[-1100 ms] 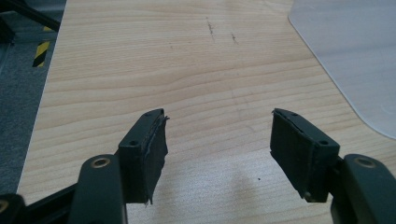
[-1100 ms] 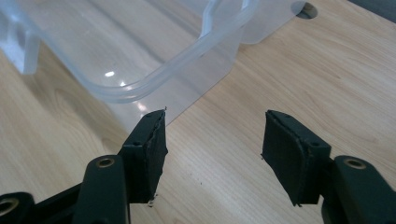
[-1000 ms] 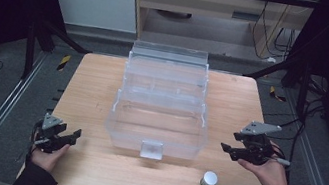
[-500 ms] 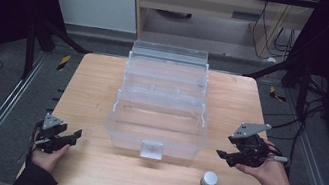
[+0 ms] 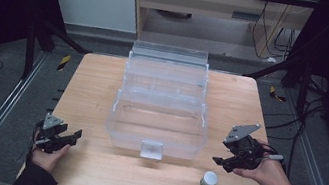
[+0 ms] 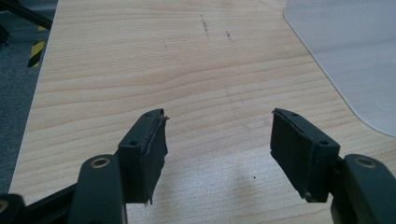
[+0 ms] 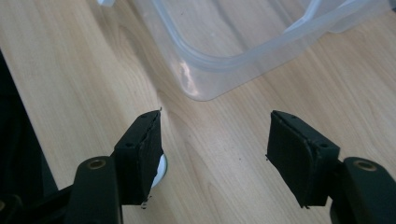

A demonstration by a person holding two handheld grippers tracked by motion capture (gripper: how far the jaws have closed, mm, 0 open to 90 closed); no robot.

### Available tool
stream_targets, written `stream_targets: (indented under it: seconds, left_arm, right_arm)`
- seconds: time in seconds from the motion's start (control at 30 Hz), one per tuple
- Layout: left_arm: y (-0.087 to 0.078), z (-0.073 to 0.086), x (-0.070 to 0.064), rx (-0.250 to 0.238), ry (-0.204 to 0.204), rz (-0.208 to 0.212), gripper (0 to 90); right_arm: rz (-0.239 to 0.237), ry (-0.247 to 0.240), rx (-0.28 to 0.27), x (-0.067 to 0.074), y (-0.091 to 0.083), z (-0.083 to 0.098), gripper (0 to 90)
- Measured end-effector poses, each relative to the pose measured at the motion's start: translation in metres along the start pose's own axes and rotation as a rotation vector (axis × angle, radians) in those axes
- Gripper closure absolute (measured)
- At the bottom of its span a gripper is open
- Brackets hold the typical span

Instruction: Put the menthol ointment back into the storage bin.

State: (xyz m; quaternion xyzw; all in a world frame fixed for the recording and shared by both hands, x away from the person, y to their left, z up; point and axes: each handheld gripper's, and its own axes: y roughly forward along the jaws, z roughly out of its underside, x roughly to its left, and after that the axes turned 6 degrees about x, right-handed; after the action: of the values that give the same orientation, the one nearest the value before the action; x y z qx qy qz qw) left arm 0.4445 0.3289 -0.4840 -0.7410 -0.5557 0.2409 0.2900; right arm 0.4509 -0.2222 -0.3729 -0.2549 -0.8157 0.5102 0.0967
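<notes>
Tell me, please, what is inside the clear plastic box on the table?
The clear plastic box looks empty: through its walls only the wooden table shows. Glare on the plastic could hide something small or transparent at the far end.

A small white jar with green lid (image 5: 208, 179) stands upright near the clear box (image 5: 157, 122).

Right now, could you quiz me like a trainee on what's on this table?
1. True or false: the right gripper clamps the small white-capped jar.
2. Which gripper is nearer the jar: A left, B right?
3. What clear thing stands open at the middle of the wooden table?

Key:
1. False: its jaws have just been opening, with nothing between them, and the jar stands apart on the table.
2. B.
3. A clear plastic tiered box, empty as far as can be seen.
</notes>
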Motion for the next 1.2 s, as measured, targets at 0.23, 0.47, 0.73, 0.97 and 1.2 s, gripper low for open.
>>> stream_targets:
  seconds: [0.23,0.47,0.73,0.97,1.2]
  left_arm:
    - [0.000,0.000,0.000,-0.003,-0.003,0.002,35.4]
    - [0.000,0.000,0.000,0.000,-0.001,0.004,35.4]
    - [0.000,0.000,0.000,0.001,0.002,0.005,35.4]
    - [0.000,0.000,0.000,0.001,0.003,0.005,35.4]
    - [0.000,0.000,0.000,0.001,0.003,0.005,35.4]
  right_arm:
    - [-0.034,-0.060,0.056,0.007,0.005,-0.003,35.5]
    - [-0.070,-0.119,0.099,0.013,0.010,-0.005,35.6]
    - [-0.107,-0.176,0.159,0.019,0.020,-0.007,35.8]
    - [-0.138,-0.233,0.212,0.025,0.026,-0.005,36.7]
    - [-0.151,-0.269,0.242,0.029,0.034,-0.003,36.3]
